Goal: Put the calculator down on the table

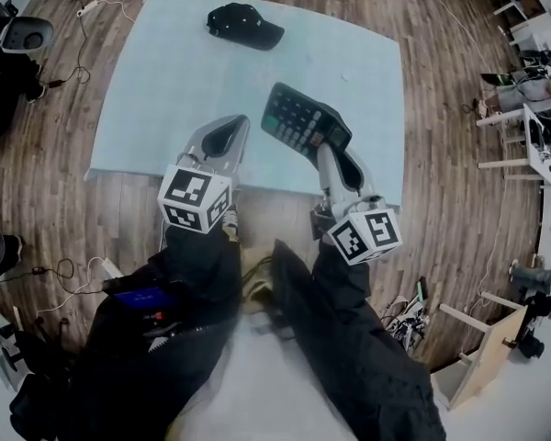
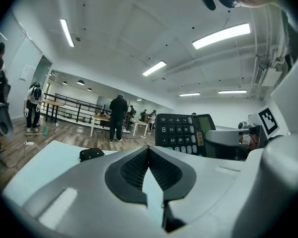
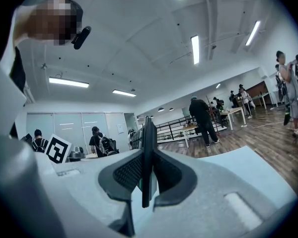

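Calculator [image 1: 298, 120] edgewise in right hand-held gripper [image 1: 336, 152]

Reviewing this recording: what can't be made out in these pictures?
1. Calculator display: any digits are too small to read in the head and left gripper views; the right gripper view shows it only edge-on.
2. Calculator's near end: hidden by the right gripper fingers in the head view.
3. Black cap: markings too small in the head view, and the cap is tiny in the left gripper view.

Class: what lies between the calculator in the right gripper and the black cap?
Nothing: only bare pale table separates calculator and cap, shown in the head view.
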Available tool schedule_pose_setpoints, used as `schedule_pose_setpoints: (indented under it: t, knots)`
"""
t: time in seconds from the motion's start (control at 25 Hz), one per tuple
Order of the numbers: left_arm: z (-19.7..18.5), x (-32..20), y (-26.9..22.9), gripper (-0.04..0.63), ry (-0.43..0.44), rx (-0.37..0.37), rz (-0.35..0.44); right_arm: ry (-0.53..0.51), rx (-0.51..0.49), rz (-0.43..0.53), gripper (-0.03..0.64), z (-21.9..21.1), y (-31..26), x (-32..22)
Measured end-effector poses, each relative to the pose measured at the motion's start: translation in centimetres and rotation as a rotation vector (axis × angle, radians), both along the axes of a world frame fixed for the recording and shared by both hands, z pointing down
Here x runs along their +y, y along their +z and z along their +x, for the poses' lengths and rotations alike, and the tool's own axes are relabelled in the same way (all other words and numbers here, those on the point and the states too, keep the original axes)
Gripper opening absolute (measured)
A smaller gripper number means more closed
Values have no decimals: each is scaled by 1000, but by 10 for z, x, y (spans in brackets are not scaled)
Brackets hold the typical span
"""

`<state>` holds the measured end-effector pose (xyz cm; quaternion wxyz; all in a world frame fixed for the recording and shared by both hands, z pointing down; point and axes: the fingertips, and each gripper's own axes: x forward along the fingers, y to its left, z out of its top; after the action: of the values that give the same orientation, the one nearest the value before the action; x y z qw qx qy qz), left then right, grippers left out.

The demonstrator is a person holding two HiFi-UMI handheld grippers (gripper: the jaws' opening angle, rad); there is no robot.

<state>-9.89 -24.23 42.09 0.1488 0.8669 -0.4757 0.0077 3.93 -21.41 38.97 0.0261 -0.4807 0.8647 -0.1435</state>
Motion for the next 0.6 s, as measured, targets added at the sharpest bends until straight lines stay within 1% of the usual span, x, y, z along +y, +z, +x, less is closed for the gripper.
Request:
schedule_pose_setpoints:
  t: [0.2,0.36,0.48,0.6]
  knots:
    - [6,-6,-1,-2,1,-9,-16,-17,-9,-21,51,3,5,-6]
    - [13,-19,-2,-2,-38,-29,-22,-62,-26,-45,51,14,16,-27]
    - [13,-24,9,-2,-76,-44,-56,-106,-24,-91,51,16,36,-39]
    - [25,-29,27,-2,-102,-60,-99,-127,-44,-151,51,31,56,-44]
